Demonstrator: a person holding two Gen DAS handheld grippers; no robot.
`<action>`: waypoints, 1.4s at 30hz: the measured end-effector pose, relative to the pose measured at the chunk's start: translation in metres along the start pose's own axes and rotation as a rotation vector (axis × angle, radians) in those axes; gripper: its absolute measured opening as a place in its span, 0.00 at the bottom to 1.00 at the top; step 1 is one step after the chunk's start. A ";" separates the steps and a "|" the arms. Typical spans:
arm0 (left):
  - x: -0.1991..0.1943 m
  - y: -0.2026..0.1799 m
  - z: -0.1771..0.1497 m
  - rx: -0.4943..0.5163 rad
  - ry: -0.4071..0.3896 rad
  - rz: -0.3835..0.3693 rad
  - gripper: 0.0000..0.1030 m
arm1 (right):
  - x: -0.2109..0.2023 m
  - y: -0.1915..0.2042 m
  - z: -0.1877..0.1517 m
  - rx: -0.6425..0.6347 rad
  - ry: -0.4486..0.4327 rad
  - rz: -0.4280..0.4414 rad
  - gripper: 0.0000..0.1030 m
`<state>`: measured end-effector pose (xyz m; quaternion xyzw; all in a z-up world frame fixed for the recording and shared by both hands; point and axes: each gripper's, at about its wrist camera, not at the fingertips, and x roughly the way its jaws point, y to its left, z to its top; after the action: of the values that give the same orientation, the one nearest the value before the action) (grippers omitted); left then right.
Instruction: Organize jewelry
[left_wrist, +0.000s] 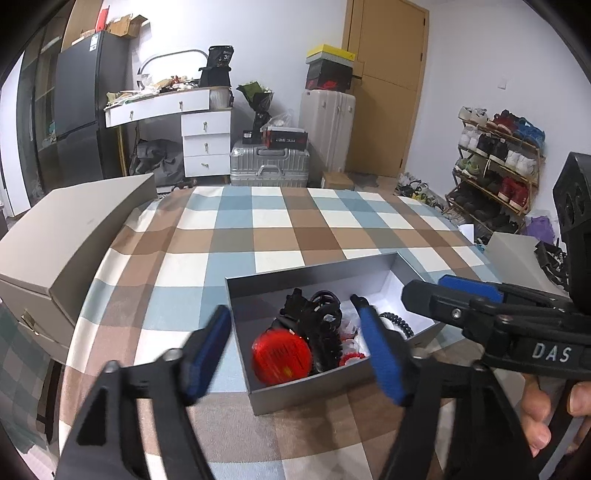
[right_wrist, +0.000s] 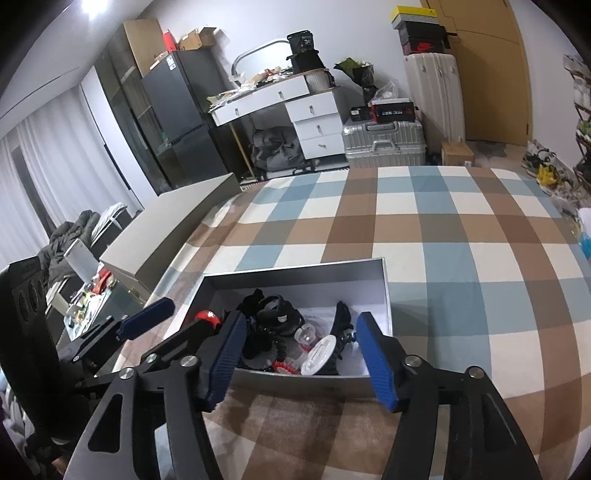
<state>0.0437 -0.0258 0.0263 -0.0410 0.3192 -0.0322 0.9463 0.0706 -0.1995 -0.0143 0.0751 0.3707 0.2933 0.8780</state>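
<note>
Over the box (left_wrist: 314, 391), both tools (jaws apart) hover.

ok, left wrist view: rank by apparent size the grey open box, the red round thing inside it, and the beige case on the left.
Largest to smallest, as they appear:
1. beige case
2. grey open box
3. red round thing
The case and box look near in size and fisheye stretch at the edge inflates the case, so that order is unsure. The red piece is clearly smallest.
</note>
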 end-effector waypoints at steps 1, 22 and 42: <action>-0.002 0.000 0.000 -0.004 -0.004 0.003 0.77 | -0.002 0.000 0.000 -0.001 -0.002 0.002 0.69; -0.036 -0.006 -0.039 0.083 -0.138 0.084 0.99 | -0.046 0.029 -0.043 -0.249 -0.173 -0.051 1.00; -0.037 -0.001 -0.053 0.069 -0.191 0.093 0.99 | -0.051 0.020 -0.070 -0.306 -0.288 -0.032 1.00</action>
<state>-0.0181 -0.0266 0.0066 0.0035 0.2276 0.0047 0.9737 -0.0154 -0.2184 -0.0258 -0.0240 0.1934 0.3185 0.9277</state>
